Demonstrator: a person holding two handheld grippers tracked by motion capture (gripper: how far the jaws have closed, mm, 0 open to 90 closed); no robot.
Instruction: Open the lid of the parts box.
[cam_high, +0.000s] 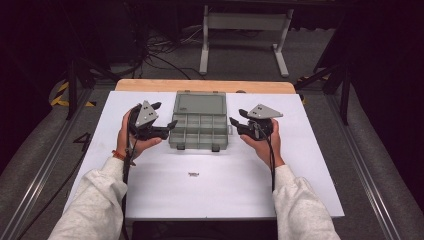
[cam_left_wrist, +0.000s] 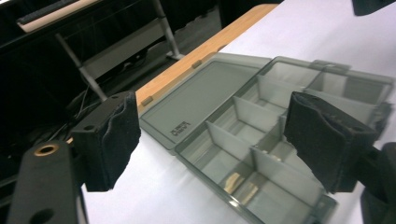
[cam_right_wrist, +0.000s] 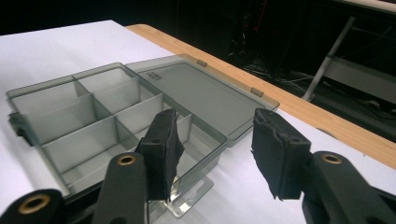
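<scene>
A translucent grey compartment box (cam_high: 199, 131) lies open mid-table, its lid (cam_high: 200, 103) flat behind it. My left gripper (cam_high: 166, 114) is open at the box's left end, held in a hand. My right gripper (cam_high: 237, 116) is open at the box's right end. In the left gripper view the box (cam_left_wrist: 243, 140) lies beyond the open gripper (cam_left_wrist: 219, 140), and small brass pieces (cam_left_wrist: 240, 183) rest in a near compartment. In the right gripper view the gripper (cam_right_wrist: 219, 151) stands open over the box's (cam_right_wrist: 84, 126) near corner, one pad (cam_right_wrist: 163, 147) above the wall. A small metal part (cam_high: 193, 174) lies on the table in front of the box.
A white sheet (cam_high: 210, 195) covers the table, with a wooden edge (cam_high: 205, 86) along the back. Beyond it stand a metal frame (cam_high: 245, 22) and floor cables. Rails run along both sides of the table.
</scene>
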